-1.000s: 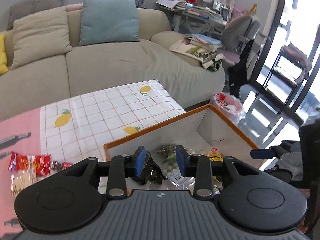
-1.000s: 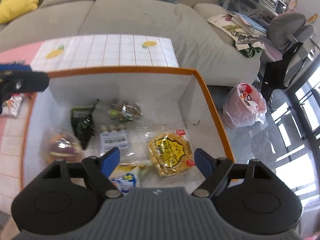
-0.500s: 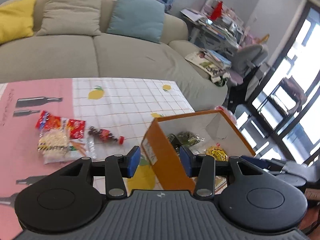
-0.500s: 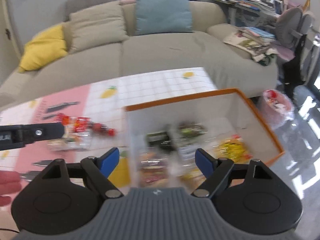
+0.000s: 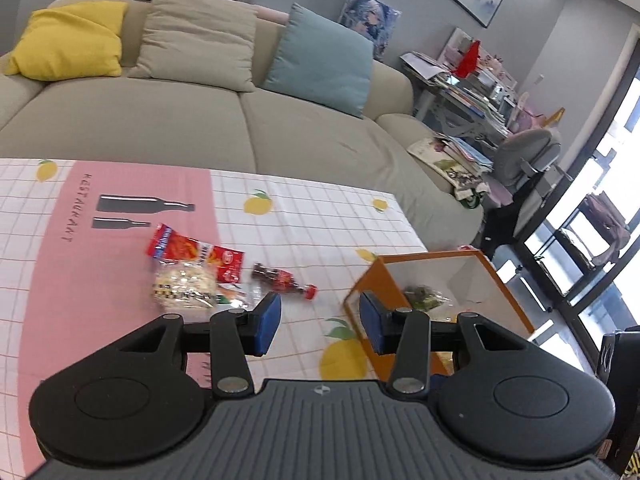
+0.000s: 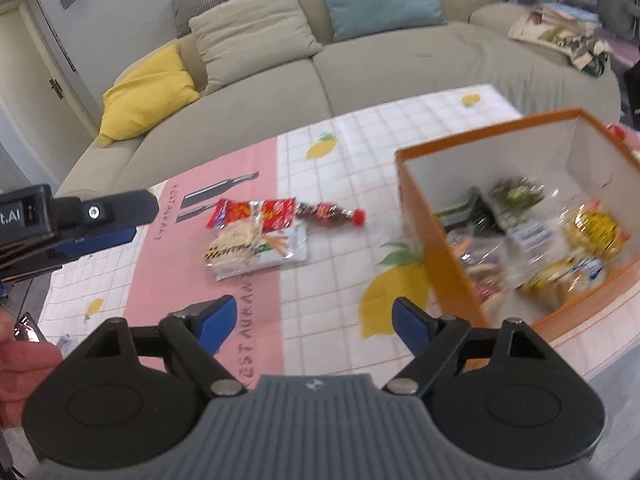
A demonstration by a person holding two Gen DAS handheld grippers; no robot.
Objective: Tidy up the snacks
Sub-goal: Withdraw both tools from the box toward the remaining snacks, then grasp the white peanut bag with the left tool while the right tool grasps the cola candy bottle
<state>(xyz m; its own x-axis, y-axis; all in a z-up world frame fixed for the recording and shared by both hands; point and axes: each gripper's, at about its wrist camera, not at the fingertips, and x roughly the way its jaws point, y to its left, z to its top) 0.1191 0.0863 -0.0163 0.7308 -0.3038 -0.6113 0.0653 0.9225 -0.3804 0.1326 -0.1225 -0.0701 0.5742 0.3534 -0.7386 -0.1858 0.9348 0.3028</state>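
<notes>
Three loose snacks lie together on the tablecloth (image 5: 320,216): a red packet (image 5: 196,254) (image 6: 256,214), a pale noodle packet (image 5: 184,286) (image 6: 256,252) and a small cola-bottle sweet (image 5: 282,280) (image 6: 332,214). To their right stands an orange box (image 5: 432,258) (image 6: 480,136) with a white inside. It holds several snacks, among them a yellow packet (image 6: 596,228) and a green one (image 5: 424,296). My left gripper (image 5: 319,322) hovers open and empty between the sweet and the box. My right gripper (image 6: 313,322) is wide open and empty, nearer the table's front edge.
A beige sofa (image 5: 200,120) with yellow, beige and teal cushions runs behind the table. A cluttered desk and a grey office chair (image 5: 528,156) stand at the right. The left gripper's fingers (image 6: 120,210) and a hand (image 6: 20,356) show at the left of the right wrist view.
Both grippers have swung left, away from over the box and towards the loose snacks on the tablecloth. The left jaws have widened a little.
</notes>
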